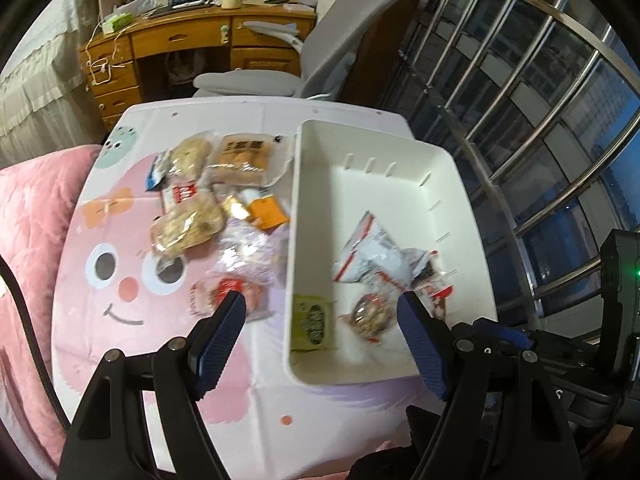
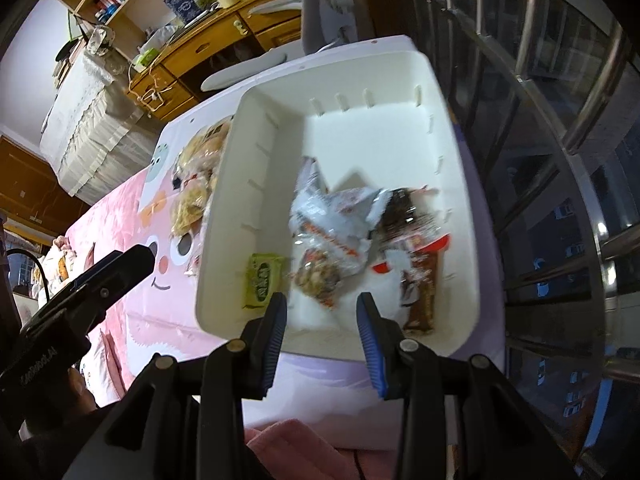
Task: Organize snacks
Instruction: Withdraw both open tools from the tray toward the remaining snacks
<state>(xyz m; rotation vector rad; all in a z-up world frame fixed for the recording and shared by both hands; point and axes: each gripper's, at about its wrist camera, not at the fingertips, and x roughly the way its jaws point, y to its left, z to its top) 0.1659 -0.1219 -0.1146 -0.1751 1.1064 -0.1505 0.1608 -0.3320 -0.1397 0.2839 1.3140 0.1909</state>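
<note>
Bin: white plastic rectangular bin (image 1: 448, 184) on counter, part filled.
Left tool (image 1: 320, 312): wide apart, empty; bring yours over the red-labelled clear packet (image 1: 228, 296).
Right tool (image 2: 322, 312): part open, empty; keep yours clear.

a small table (image 1: 120, 320) with a pink cartoon-face cover carries a white bin (image 1: 304, 216) on its right half. loose snack packets (image 1: 188, 200) lie in a cluster on its left half, beside the bin, among them an orange packet (image 1: 268, 212) and a red-labelled one (image 1: 232, 292).
</note>
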